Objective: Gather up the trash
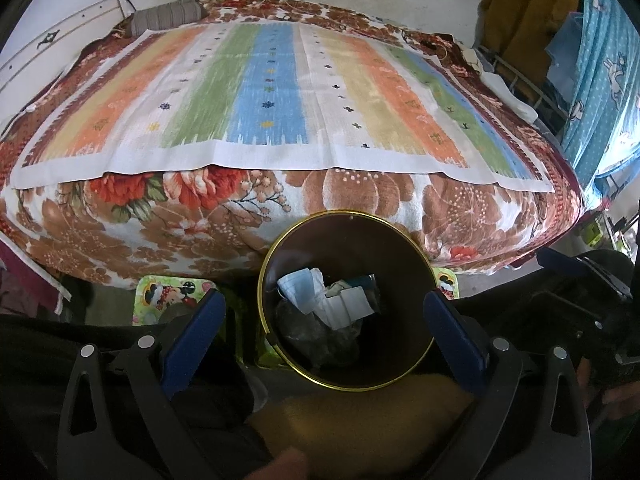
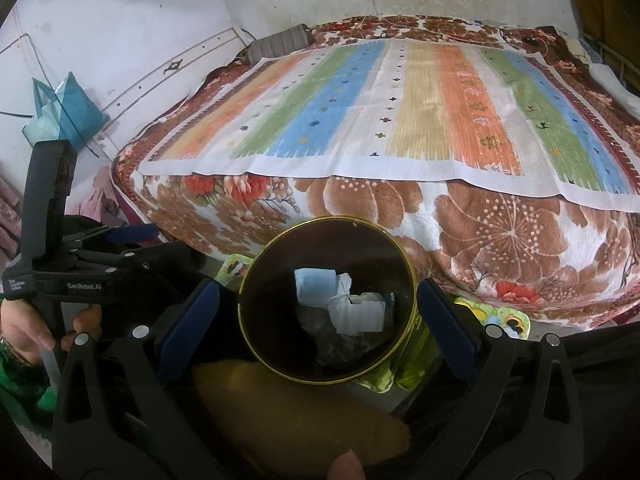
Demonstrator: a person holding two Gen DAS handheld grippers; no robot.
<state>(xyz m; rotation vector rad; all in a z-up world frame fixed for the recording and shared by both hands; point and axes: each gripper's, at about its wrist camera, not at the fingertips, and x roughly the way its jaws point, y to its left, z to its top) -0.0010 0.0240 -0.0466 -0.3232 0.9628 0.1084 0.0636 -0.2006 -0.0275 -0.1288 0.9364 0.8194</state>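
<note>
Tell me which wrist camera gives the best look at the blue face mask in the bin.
The left wrist view: there the blue face mask shows its pleats and ear loop, lying on the other trash in the bin. In the right wrist view the mask is only a pale, washed-out square without detail.

1. Left gripper [image 1: 324,320], blue-padded fingers [image 1: 200,332] spread wide and holding nothing, hangs above the gold-rimmed bin [image 1: 408,248].
2. Right gripper [image 2: 318,316] is likewise agape and unladen over that bin.
3. The person's left hand [image 2: 24,328] grips the left gripper's handle, left of the bin.
</note>
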